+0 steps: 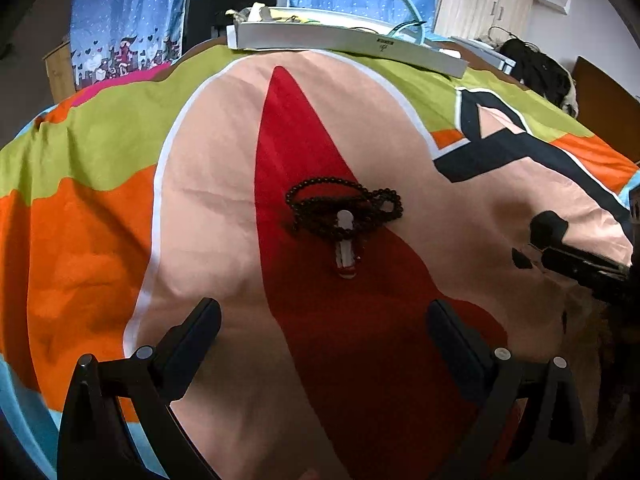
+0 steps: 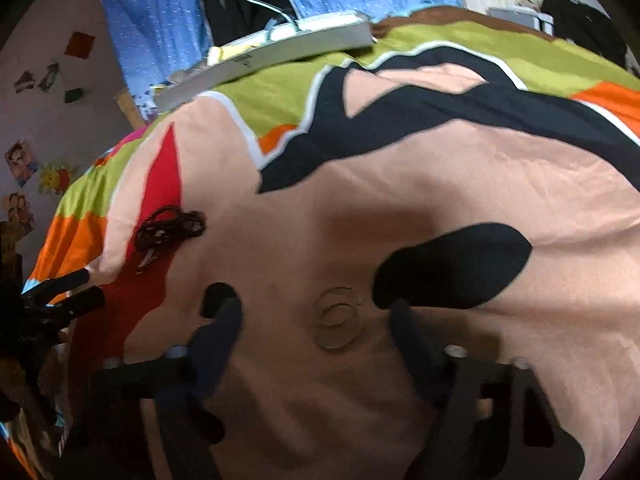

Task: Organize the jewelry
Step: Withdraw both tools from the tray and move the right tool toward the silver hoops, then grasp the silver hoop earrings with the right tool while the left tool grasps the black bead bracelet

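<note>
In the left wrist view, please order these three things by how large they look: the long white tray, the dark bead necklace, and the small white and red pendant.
1. Long white tray, widest although it lies farthest away.
2. Dark bead necklace, a coiled heap on the red cloth patch.
3. Small white and red pendant, clearly smallest, though nearest to the camera.

A dark beaded necklace lies in a loose tangled heap on the red patch of a colourful bedspread, with a pale pendant trailing nearward from it. To its right, thin wire hoops lie flat and overlapping on the peach area.
</note>
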Action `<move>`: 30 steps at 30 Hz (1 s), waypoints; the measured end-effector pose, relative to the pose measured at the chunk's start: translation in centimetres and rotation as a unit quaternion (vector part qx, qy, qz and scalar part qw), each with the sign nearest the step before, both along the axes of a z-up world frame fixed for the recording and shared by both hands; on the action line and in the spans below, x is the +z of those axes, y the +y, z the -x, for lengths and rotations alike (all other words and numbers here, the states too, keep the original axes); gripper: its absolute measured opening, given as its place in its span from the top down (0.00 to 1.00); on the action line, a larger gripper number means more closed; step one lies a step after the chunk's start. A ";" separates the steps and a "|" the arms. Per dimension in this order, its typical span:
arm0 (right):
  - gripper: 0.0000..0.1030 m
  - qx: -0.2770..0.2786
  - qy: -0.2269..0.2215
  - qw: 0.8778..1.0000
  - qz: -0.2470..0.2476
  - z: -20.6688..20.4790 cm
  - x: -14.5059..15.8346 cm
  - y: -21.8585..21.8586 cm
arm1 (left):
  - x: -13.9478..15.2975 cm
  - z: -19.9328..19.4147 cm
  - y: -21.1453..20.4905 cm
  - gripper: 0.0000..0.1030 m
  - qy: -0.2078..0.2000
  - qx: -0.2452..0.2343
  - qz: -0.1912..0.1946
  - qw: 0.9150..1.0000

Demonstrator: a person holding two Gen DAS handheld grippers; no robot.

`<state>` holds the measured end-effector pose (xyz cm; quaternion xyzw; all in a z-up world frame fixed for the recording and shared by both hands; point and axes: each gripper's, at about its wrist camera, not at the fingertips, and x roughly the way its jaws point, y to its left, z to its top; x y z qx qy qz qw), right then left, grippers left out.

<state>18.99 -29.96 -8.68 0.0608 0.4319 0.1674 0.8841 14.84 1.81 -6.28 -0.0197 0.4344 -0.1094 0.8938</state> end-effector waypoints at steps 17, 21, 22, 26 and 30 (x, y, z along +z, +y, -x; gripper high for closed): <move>0.72 0.028 0.018 0.999 0.031 -1.8 -1.9 2.0 | -0.4 -3.8 0.2 0.03 -0.002 -0.007 0.007 1.000; 0.72 0.041 0.022 0.999 0.007 -3.2 -2.0 2.8 | -0.4 -5.1 0.4 0.03 -0.005 -0.010 0.008 1.000; 0.72 0.046 0.022 0.999 0.002 -3.7 -2.1 3.2 | -0.4 -5.4 0.5 0.03 -0.004 -0.009 0.009 1.000; 0.73 0.064 0.016 0.998 -0.008 -5.3 -2.1 4.7 | -0.5 -6.6 1.4 0.06 0.004 0.000 0.028 1.000; 0.73 0.071 0.016 0.997 -0.025 -6.4 -2.1 5.4 | -0.7 -7.6 1.9 0.18 0.015 0.005 0.044 0.999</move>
